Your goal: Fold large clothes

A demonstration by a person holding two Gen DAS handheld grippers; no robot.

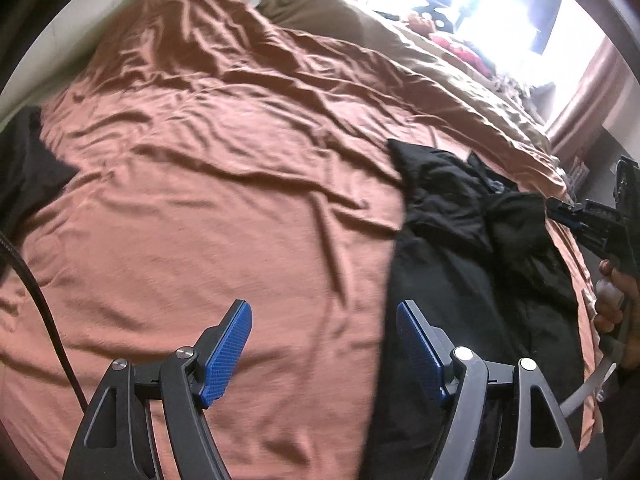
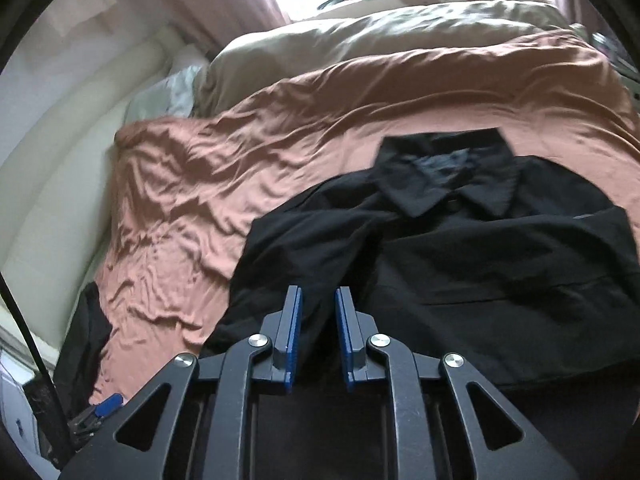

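Note:
A black collared shirt [image 2: 460, 248] lies partly folded on the rust-coloured bedcover [image 2: 208, 184], collar away from me. In the left wrist view it [image 1: 472, 248] lies at the right. My left gripper [image 1: 324, 320] is open and empty above the bedcover [image 1: 220, 184], beside the shirt's left edge. My right gripper [image 2: 318, 304] hovers over the shirt's near left part, jaws a narrow gap apart with nothing between them. It also shows in the left wrist view [image 1: 560, 210] at the shirt's far right edge.
A beige duvet [image 2: 360, 40] lies across the far side of the bed. Another dark garment [image 1: 24, 168] lies at the bed's left edge, also in the right wrist view [image 2: 84, 352]. A bright window with pink curtains [image 1: 584, 92] is behind. A black cable [image 1: 44, 312] hangs at left.

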